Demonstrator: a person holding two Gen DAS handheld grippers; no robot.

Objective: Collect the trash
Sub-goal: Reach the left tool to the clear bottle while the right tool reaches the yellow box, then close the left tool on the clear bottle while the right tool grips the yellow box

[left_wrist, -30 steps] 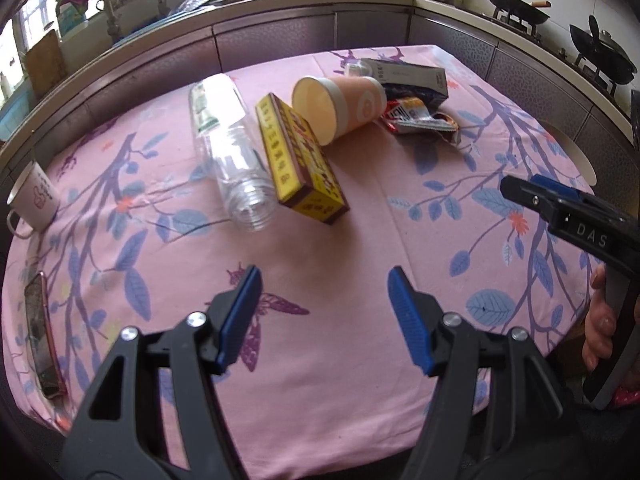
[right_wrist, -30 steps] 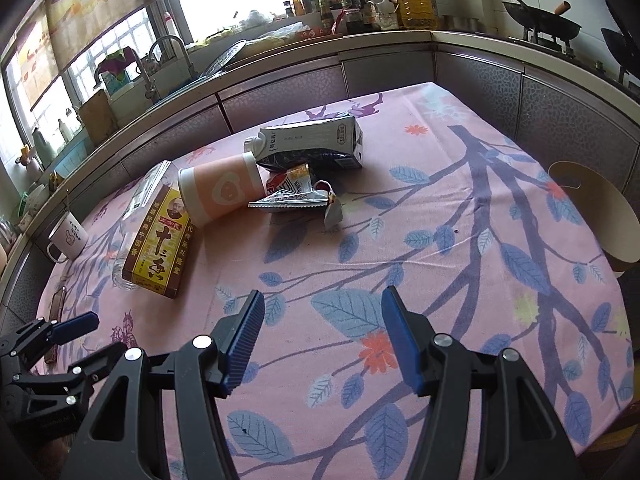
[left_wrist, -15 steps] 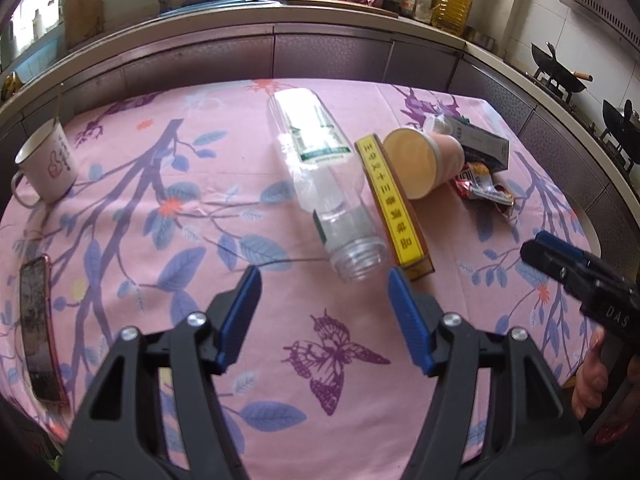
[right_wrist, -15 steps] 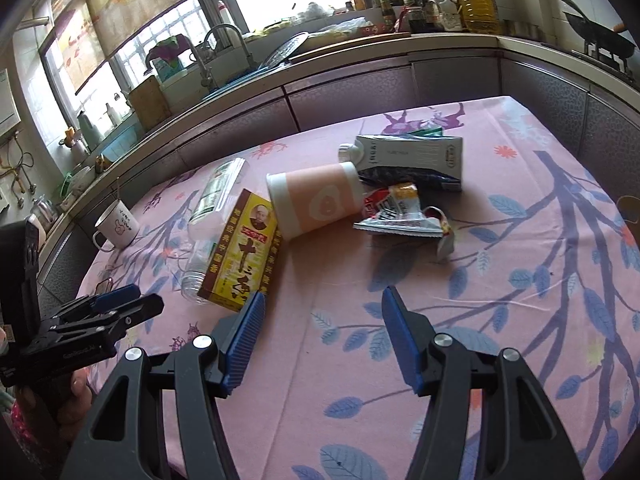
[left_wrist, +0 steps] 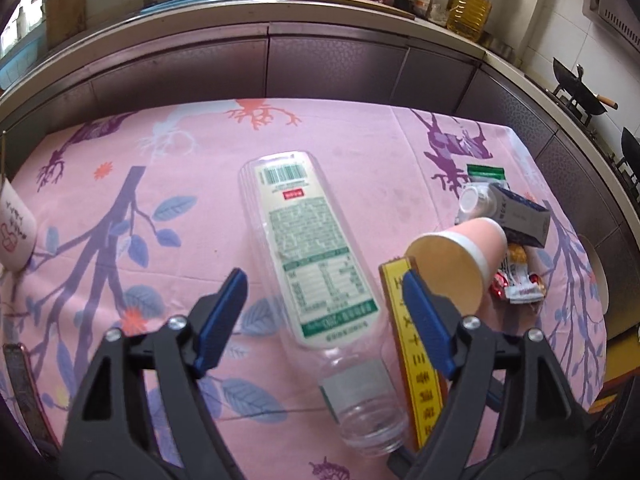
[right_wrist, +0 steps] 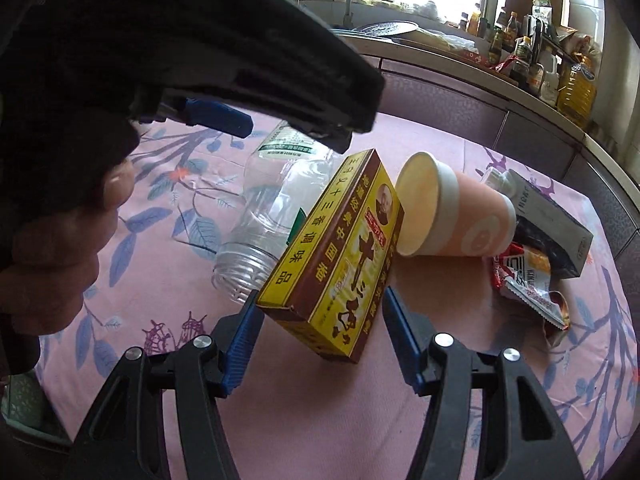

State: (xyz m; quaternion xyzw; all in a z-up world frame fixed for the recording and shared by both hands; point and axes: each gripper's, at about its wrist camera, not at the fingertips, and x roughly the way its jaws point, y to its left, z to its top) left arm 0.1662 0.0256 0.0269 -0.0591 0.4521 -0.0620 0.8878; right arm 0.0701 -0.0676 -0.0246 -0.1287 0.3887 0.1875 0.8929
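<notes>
Trash sits in a cluster on the pink floral cloth (left_wrist: pixel 360 152). Landmark: the yellow box (right_wrist: pixel 340 256).

- Clear bottle (left_wrist: pixel 316 280) lies on its side just left of the box, open mouth toward the cameras, label up.
- Paper cup (right_wrist: pixel 452 216) lies on its side just right of the box, its rim touching or nearly touching the box's far end.
- Carton (right_wrist: pixel 548 220) lies beyond the cup, its cap end against the cup's base.
- Crumpled wrappers (right_wrist: pixel 528 284) lie right of the box, in front of the carton.
- Mug (left_wrist: pixel 16 232) stands well left of the box, at the cloth's edge.

Left gripper (left_wrist: pixel 324 316): jaws have just been opening, now spread wide over the bottle's lower half. Bottle is between the pads, but they are not pressing on it. Right pad overlaps the box's edge in this view; contact cannot be told.

Right gripper (right_wrist: pixel 320 344): jaws apart, released, straddling the box's near end. Left pad appears right at the box's corner; right pad stands clear of it. Nothing grasped.

A hand (right_wrist: pixel 56 248) holding the left gripper fills the upper left of the right wrist view.
</notes>
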